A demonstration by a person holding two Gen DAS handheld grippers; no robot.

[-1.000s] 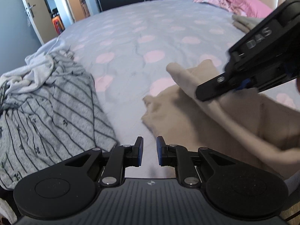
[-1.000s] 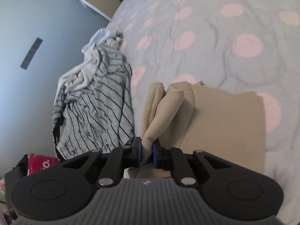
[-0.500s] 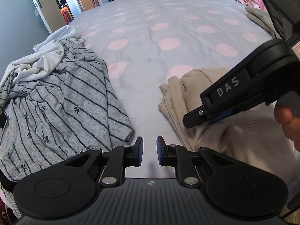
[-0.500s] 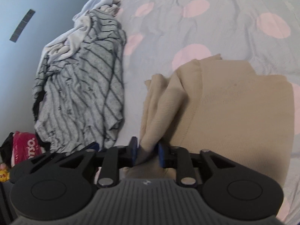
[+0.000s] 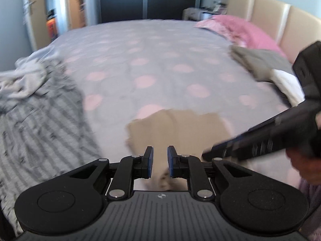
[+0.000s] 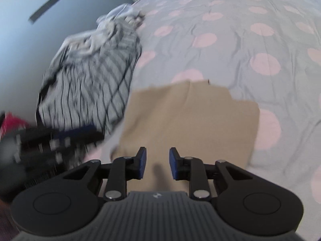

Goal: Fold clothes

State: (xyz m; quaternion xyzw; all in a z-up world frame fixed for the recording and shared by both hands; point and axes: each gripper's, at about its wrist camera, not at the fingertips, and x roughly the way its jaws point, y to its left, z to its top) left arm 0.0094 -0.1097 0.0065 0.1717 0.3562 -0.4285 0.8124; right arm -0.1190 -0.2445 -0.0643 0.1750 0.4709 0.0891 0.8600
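Observation:
A beige garment (image 5: pixel 176 128) (image 6: pixel 190 116) lies flat as a folded rectangle on the bedspread (image 5: pixel 160 60) (image 6: pixel 240 30), which is grey with pink dots. My right gripper (image 6: pixel 157 162) hovers over the garment's near edge, open, with nothing between its pads. In the left wrist view it reaches in from the right as a dark blurred arm (image 5: pixel 280 136). My left gripper (image 5: pixel 160 160) stands at the garment's near left side, its pads a narrow gap apart and holding nothing. It appears blurred at the left of the right wrist view (image 6: pixel 60 138).
A crumpled grey striped garment (image 5: pixel 40 120) (image 6: pixel 90 84) lies left of the beige one. Folded grey and white clothes (image 5: pixel 260 64) sit at the far right by a pink pillow (image 5: pixel 250 34) and the headboard (image 5: pixel 280 26). A hand (image 5: pixel 307 166) grips the right tool.
The right gripper let go of the beige sleeve and spread its jaws. The sleeve now lies flat on the garment. The left gripper rose and tilted up, so more of the room shows.

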